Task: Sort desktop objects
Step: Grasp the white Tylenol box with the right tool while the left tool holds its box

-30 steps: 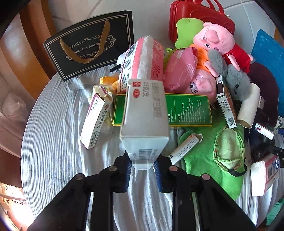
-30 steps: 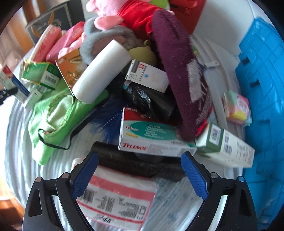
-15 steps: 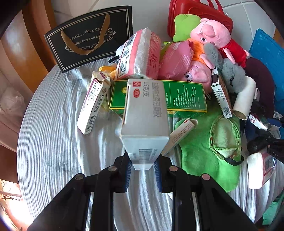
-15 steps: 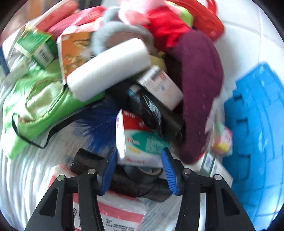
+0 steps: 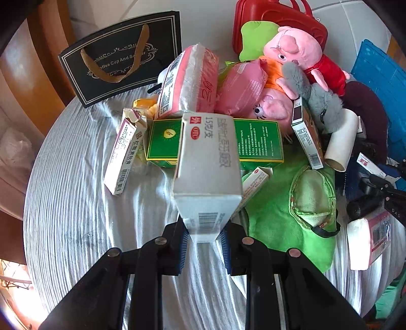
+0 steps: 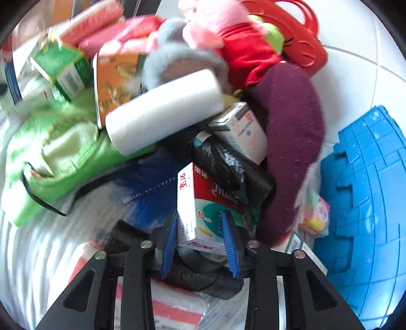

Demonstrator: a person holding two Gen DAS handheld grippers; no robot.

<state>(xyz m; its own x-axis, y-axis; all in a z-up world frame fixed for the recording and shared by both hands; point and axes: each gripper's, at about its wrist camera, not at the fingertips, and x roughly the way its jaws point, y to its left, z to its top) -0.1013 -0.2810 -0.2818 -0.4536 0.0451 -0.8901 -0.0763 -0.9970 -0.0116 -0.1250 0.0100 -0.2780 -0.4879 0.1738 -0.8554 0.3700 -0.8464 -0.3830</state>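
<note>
My left gripper (image 5: 204, 237) is shut on a grey-white medicine box (image 5: 208, 165) with Chinese print, held above the cloth-covered round table (image 5: 76, 203). My right gripper (image 6: 199, 233) is shut on a red and white Tylenol box (image 6: 200, 203), lifted and tilted over black rolled bags (image 6: 203, 276). The pile behind holds a green box (image 5: 258, 138), pink packs (image 5: 192, 81), a pink pig plush (image 5: 299, 53), a white roll (image 6: 162, 111) and a maroon slipper (image 6: 291, 142).
A black paper bag (image 5: 121, 55) stands at the back left, a red case (image 5: 276, 17) at the back. A blue crate (image 6: 365, 208) is at the right. A green cloth (image 5: 284, 215) and a white pack (image 5: 368, 241) lie nearby.
My right gripper has closed on the Tylenol box and lifted it, turning it upright. My left gripper, holding the grey box, has drawn back slightly from the pile.
</note>
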